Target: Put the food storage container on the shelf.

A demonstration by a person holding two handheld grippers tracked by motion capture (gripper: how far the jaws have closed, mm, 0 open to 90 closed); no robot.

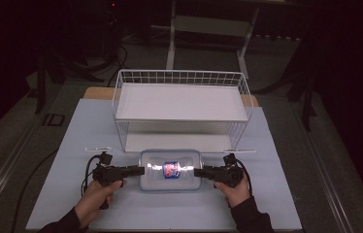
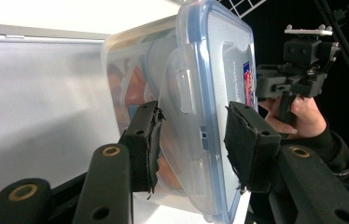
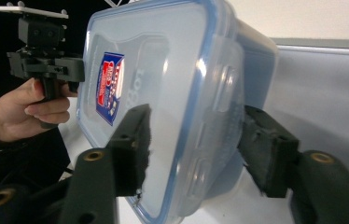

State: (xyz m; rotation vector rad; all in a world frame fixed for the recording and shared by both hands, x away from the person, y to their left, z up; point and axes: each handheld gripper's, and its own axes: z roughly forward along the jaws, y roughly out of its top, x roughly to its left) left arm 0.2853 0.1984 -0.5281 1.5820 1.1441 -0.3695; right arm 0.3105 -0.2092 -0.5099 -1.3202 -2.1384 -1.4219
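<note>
Worktop (image 1: pixel 73 145): a pale sheet covers it and carries everything in the scene. A white wire rack (image 1: pixel 182 104) with two shelves stands at the middle of the far edge, its open front facing the near edge; the lower shelf (image 1: pixel 177 141) is bare and looks the likely destination, since the box sits squarely before it.

Lidded plastic container (image 1: pixel 171 170): clear, with a blue-rimmed snap lid bearing a small label, and holding coloured contents that are too blurred to name. It lies between the rack's front and the near edge, about centred, long axis parallel to that edge, so each short end faces one hand.

Left tool (image 1: pixel 132 170): the left gripper view shows its jaws straddling the container's short end at the lid clasp; one pad (image 2: pixel 145 135) presses the underside, while the other pad (image 2: pixel 249 144) stands slightly off the lid, so a firm clamp cannot be confirmed.

Right tool (image 1: pixel 204 172): in the right gripper view its jaws bracket the opposite end likewise, one pad (image 3: pixel 133 140) over the lid, one against the body. Opposed end grips would suit lifting the box level.
</note>
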